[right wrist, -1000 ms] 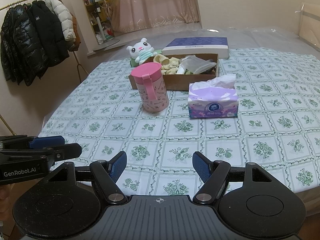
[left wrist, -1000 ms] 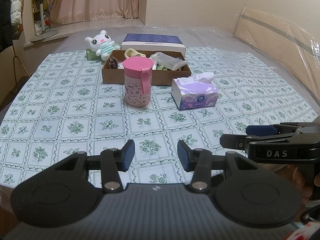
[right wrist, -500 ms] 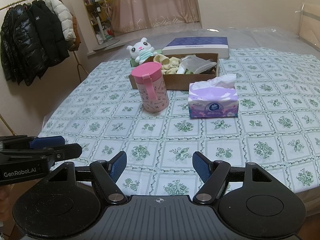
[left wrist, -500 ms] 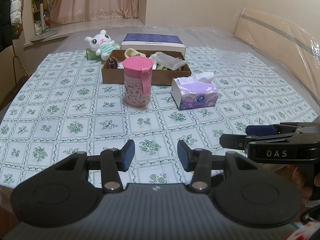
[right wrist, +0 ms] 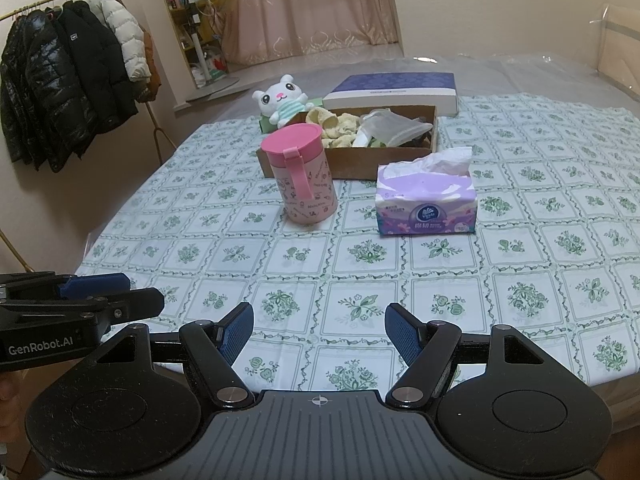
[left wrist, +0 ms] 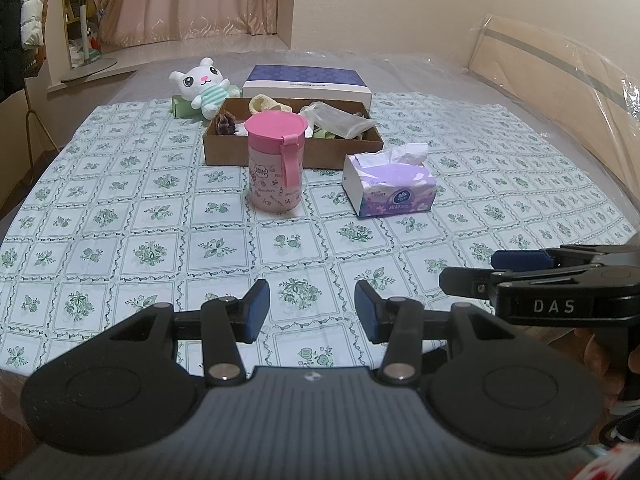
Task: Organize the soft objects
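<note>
Nothing has moved since a second ago; both grippers hang in the same spots over the near edge of the cloth.

The left gripper has its two blue pads wide apart with nothing between them; the right gripper is spread wide too, and holds nothing.

There is one pink cup with its lid on, standing at 12 o'clock from the left gripper; one purple tissue pack sits just beside it at 3 o'clock, not touching.

Behind them is one brown box; inside lie yellow cloths, one clear bag and one dark lump; I cannot count the cloths.

One white bunny leans at the box's 10 o'clock corner; one blue box lies at its 12 o'clock.
</note>
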